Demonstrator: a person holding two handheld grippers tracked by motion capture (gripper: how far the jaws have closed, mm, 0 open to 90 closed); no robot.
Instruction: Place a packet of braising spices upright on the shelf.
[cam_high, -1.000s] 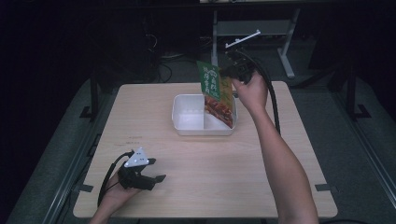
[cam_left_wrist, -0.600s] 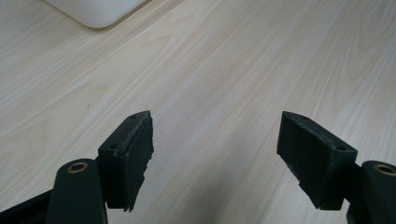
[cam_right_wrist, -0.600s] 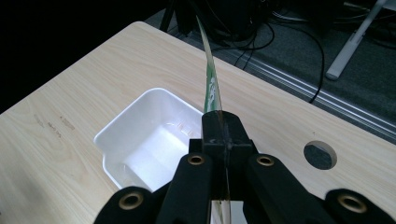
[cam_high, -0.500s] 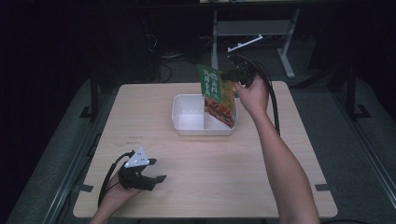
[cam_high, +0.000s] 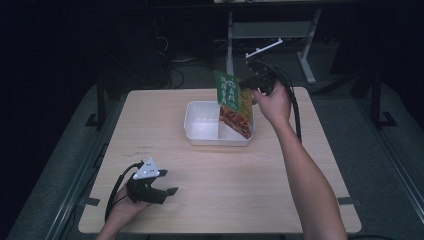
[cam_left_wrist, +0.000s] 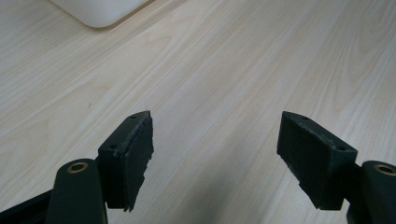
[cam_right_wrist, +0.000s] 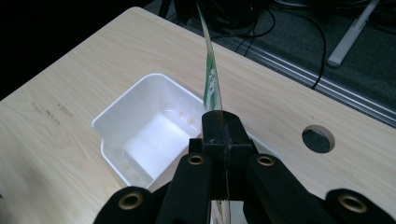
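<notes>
1. Jaws of the right gripper (cam_right_wrist: 219, 122) are pressed together on the upper edge of one green food packet (cam_high: 234, 103), which hangs below them, its lower end over the white tray (cam_high: 200, 132).
2. Jaws of the left gripper (cam_left_wrist: 217, 156) stand wide apart with nothing between them, just bare table (cam_left_wrist: 233, 70).
3. Right forearm stretches forward from the near edge, hand raised above the tray's right side.
4. Left hand rests low at the near left corner, well apart from the tray.
5. Count: one packet, one tray with two compartments, two grippers.
</notes>
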